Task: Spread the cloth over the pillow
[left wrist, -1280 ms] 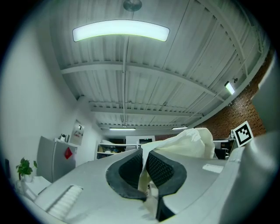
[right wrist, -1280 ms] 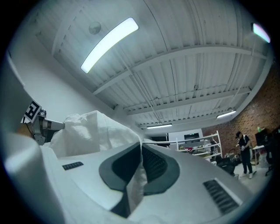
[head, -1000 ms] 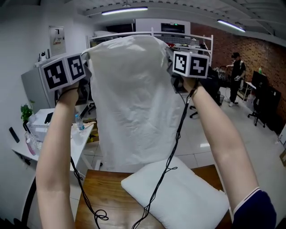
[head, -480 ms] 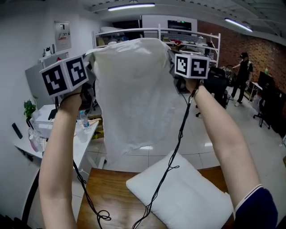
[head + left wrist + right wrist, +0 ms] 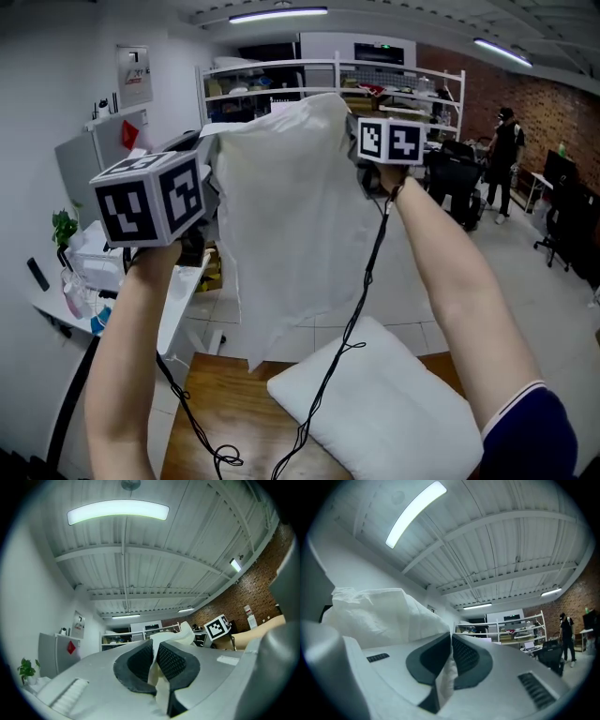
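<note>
A white cloth [image 5: 300, 234] hangs in the air in front of me, held up by its top corners. My left gripper [image 5: 208, 178] is shut on the cloth's upper left corner; in the left gripper view the cloth [image 5: 154, 677] is pinched between the dark pads. My right gripper [image 5: 361, 159] is shut on the upper right corner, and the cloth [image 5: 447, 679] shows between its pads in the right gripper view. A white pillow [image 5: 375, 412] lies on the wooden table [image 5: 220, 403] below, under the cloth's lower edge.
Black cables [image 5: 347, 347] trail from both grippers down across the pillow and table. A white side table [image 5: 173, 300] with bottles stands at the left. Metal shelving [image 5: 328, 80] is behind the cloth. A person [image 5: 504, 155] stands far right by office chairs.
Both grippers have come down and nearer with the cloth. The left gripper has swung closer to the camera, and the cloth's lower edge now hangs closer to the pillow.
</note>
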Demonstrator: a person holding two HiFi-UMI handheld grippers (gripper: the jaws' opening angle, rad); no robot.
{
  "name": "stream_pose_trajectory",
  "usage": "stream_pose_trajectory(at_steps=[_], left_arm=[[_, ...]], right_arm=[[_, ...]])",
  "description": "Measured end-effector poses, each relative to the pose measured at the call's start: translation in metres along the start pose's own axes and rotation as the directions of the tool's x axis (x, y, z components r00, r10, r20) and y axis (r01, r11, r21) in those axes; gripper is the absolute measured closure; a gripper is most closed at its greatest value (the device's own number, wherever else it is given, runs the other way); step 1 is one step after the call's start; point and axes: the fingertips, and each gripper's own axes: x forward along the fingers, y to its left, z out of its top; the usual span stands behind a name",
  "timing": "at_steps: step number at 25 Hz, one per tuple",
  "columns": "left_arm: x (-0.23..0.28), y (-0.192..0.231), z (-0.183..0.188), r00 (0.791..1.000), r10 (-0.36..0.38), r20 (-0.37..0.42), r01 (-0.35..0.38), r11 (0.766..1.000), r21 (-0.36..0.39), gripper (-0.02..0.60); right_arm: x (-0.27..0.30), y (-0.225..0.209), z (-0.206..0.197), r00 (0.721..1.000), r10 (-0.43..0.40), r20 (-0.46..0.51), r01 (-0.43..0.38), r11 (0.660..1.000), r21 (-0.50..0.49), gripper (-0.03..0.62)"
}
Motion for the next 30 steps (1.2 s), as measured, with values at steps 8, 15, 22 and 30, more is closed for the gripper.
stream_pose_trajectory(at_steps=[8, 15, 22, 30], left_arm=[[-0.009, -0.017, -0.003, 0.999, -0.046, 0.0, 0.046, 0.999, 0.006, 0.571], [-0.014, -0.037, -0.011, 0.997, -0.072, -0.007, 0.072, 0.997, 0.019, 0.57], [-0.02, -0.049, -0.04, 0.995, -0.082, -0.05, 0.082, 0.997, 0.001, 0.57], [-0.038, -0.057, -0.095, 0.988, -0.087, -0.13, 0.082, 0.996, -0.046, 0.569]], right_arm=[[-0.001, 0.004, -0.01, 1.0, 0.009, -0.003, -0.009, 0.999, 0.031, 0.572], [-0.017, -0.008, -0.035, 1.0, 0.002, -0.025, -0.001, 0.999, 0.049, 0.572], [-0.039, -0.013, -0.081, 0.997, 0.005, -0.079, 0.0, 0.998, 0.062, 0.572], [-0.062, -0.011, -0.133, 0.99, 0.015, -0.142, -0.003, 0.997, 0.08, 0.572]])
